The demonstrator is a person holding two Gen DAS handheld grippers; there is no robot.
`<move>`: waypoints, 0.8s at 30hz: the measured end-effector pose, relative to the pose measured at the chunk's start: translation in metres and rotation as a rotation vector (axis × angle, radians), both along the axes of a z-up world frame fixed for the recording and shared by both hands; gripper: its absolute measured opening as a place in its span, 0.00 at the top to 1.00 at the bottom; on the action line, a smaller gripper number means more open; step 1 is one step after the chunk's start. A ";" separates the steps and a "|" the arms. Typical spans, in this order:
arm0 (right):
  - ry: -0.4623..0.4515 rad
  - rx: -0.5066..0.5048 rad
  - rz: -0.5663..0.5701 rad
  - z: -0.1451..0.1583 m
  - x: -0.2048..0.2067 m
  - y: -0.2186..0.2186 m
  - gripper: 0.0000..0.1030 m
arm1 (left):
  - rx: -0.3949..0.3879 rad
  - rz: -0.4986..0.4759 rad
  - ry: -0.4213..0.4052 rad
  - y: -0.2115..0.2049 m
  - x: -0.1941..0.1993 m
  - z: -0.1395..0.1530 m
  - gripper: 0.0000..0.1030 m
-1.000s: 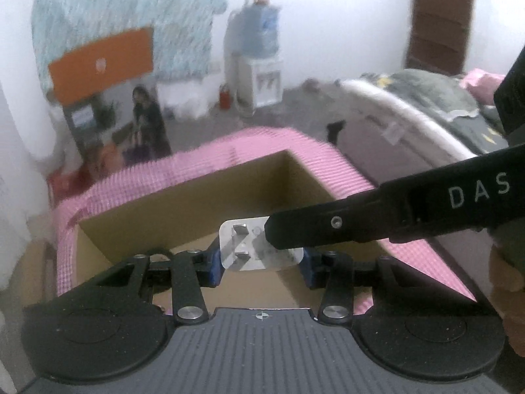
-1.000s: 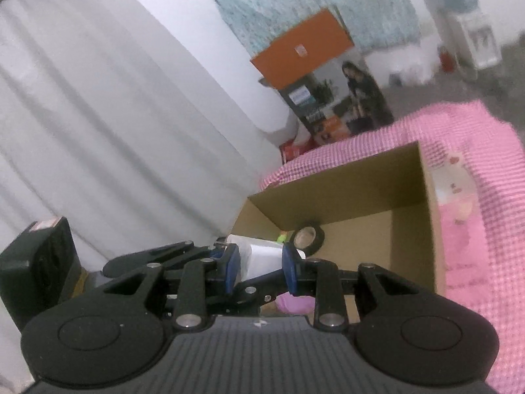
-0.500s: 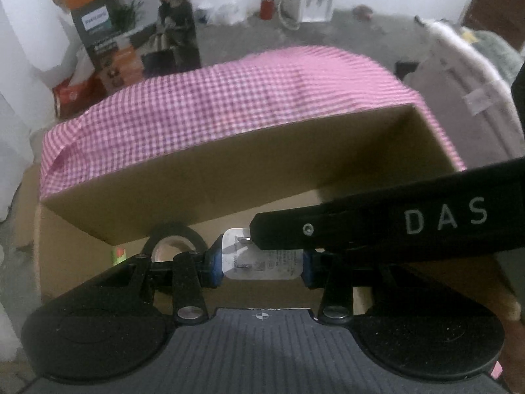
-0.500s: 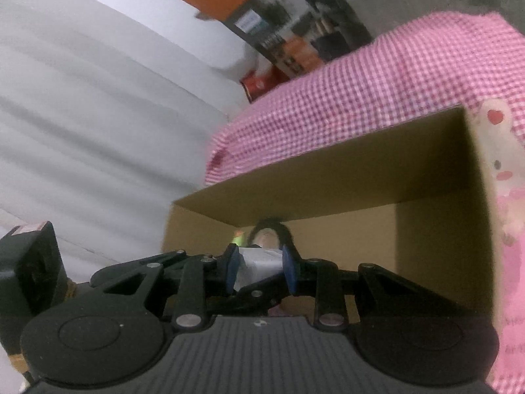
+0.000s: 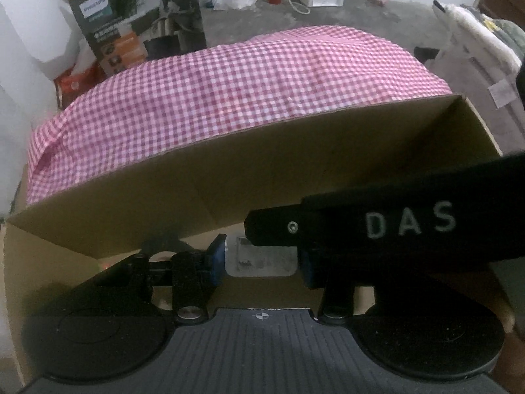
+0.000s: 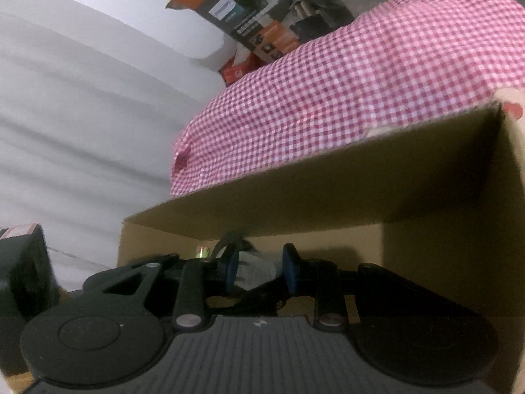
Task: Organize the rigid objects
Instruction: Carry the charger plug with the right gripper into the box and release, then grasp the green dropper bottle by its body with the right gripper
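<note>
Both hand-held grippers dipped into the cardboard box (image 5: 262,177): left hand-held gripper (image 5: 261,259) opening around the white charger (image 5: 262,261), right hand-held gripper (image 6: 257,267) clenching it.

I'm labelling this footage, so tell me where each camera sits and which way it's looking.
Left wrist: on the left hand-held gripper, looking down into the cardboard box; its opening jaws flank a white plug.
Right wrist: on the right hand-held gripper, aimed into the box from its side.
Shared: box, plug, pink checked cloth.
</note>
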State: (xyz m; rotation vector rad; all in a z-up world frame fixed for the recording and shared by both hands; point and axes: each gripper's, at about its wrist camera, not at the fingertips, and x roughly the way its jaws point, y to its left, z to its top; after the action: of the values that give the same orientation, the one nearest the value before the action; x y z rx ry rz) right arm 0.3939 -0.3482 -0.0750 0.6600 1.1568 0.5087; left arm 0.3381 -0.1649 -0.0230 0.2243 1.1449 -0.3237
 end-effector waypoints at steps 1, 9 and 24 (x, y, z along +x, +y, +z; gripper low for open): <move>0.000 0.002 0.003 0.000 0.000 -0.001 0.68 | 0.002 -0.002 -0.003 -0.001 -0.001 0.002 0.52; -0.102 -0.015 -0.024 0.037 -0.031 -0.019 0.54 | -0.036 -0.030 -0.089 0.001 -0.028 0.039 0.35; -0.366 0.107 -0.099 0.124 -0.196 -0.081 0.46 | -0.174 -0.106 -0.276 0.057 -0.170 0.123 0.17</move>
State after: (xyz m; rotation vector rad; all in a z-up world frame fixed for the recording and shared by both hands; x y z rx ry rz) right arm 0.1983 -0.4288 0.0486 0.6797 0.7529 0.5831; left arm 0.1684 -0.1081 0.1005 0.1707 0.8295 -0.4689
